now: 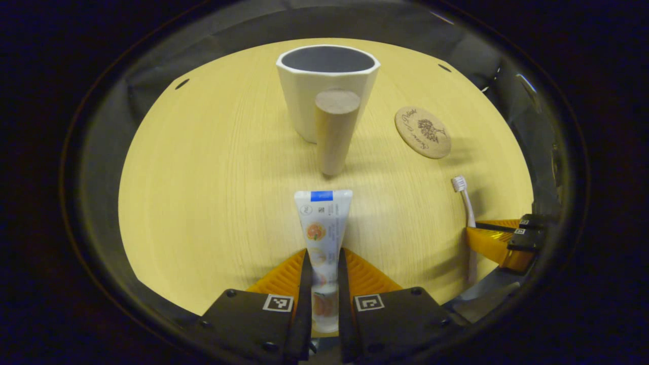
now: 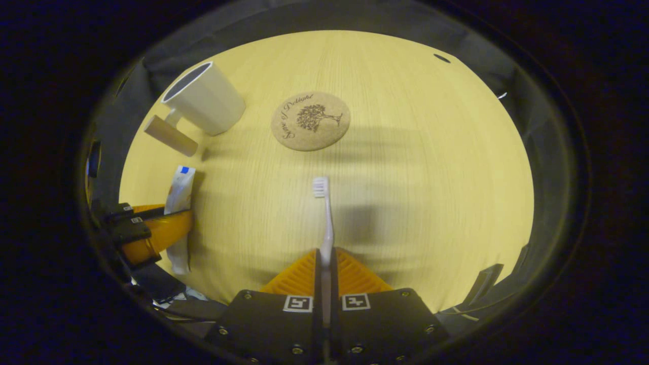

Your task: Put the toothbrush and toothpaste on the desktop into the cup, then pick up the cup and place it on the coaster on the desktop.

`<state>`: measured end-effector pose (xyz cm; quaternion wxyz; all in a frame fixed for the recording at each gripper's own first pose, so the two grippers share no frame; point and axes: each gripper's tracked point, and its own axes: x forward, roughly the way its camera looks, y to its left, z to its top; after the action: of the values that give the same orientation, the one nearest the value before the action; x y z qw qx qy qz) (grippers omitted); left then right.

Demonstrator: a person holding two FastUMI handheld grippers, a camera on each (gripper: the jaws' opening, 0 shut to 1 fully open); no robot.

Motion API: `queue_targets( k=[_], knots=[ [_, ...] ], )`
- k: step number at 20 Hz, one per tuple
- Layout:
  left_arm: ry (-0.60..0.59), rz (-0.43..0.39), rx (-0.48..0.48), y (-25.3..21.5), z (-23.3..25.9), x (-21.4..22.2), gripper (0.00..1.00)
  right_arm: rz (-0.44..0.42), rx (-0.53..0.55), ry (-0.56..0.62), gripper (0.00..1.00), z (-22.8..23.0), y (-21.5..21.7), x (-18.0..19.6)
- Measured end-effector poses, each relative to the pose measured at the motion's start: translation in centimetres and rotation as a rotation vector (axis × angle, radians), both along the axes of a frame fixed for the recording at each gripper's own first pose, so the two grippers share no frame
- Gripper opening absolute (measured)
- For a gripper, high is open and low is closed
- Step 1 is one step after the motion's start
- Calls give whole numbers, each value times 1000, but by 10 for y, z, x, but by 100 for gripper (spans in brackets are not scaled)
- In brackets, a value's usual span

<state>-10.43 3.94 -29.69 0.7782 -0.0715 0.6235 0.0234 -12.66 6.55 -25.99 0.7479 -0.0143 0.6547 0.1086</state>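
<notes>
Right gripper view, right claw clamping toothbrush, left claw clamping toothpaste, coaster lettering unreadable

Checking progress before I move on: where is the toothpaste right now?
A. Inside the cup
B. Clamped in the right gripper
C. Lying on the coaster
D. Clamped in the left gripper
D. In the left gripper view the toothpaste sits pinched between the fingers of the left gripper, short of the cup, while the right gripper holds the toothbrush and the coaster is bare.
</notes>
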Motion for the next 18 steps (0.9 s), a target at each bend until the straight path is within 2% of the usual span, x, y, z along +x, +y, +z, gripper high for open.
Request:
queue_targets(
  k=[2, 4, 5, 6, 10, 18],
  knots=[
    [-16, 10, -9, 1, 0, 0, 30, 28, 17, -30, 7, 1, 4, -1],
    [-41, 31, -42, 1, 7, 1, 23, 42, 34, -72, 7, 7, 8, 0],
    [-52, 35, -50, 2, 7, 1, 23, 38, 39, -96, 7, 9, 10, 3],
    [-66, 37, -54, 2, 8, 1, 23, 44, 39, -109, 2, 12, 10, 5],
    [-129, 35, -63, 2, 18, 4, 22, 60, 48, -169, 2, 26, 14, 11],
    [-261, 120, -65, 29, 64, 6, 23, 15, 141, -288, 2, 65, 20, 32]
  ],
)
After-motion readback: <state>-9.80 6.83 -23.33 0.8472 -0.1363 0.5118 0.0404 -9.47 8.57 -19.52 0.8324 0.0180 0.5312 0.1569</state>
